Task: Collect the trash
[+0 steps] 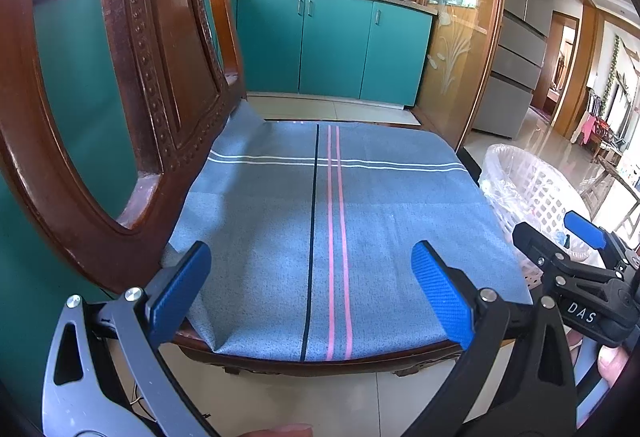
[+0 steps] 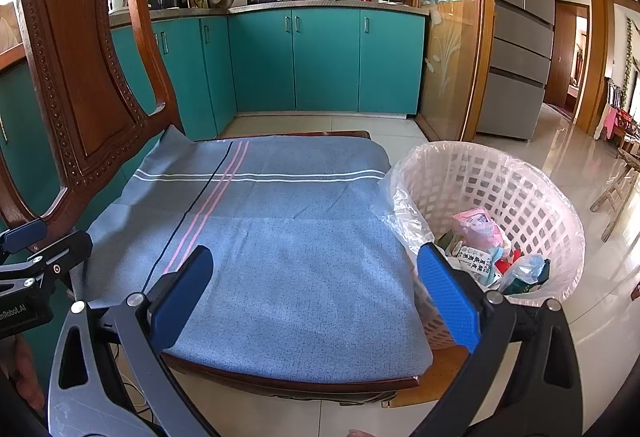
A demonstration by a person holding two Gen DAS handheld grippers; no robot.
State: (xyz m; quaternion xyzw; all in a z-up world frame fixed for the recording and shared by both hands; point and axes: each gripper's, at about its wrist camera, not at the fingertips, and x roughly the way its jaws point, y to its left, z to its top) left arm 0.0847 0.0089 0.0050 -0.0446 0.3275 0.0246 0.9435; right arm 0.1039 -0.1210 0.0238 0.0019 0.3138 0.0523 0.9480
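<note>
So the left gripper [image 1: 310, 293] is held wide apart with nothing between its blue pads, parked over the near edge of the blue-grey striped cloth [image 1: 320, 229] that's draped on the seat of the carved dark wooden chair [image 1: 132, 109]. Same deal with the right gripper [image 2: 316, 295]: spread apart, nothing gripped, hung over the near right part of that cloth.

No trash can be spotted on the cloth in either view. What trash there is, a pile of crumpled wrappers and packets [image 2: 486, 257] in pink, white and green, is already sat inside the white plastic lattice basket [image 2: 532, 205] with its clear bag liner, just right of the seat on the tiled floor [image 2: 520, 365]. Judged from that, collecting looks pretty much done.

What could go wrong: the basket is light and is tucked right against the chair, so it could be tipped if the right gripper gets swung sideways. The loose liner could also be snagged on a pad and dragged out. And the cloth isn't fixed, so it could be pulled off the seat if caught.
</note>
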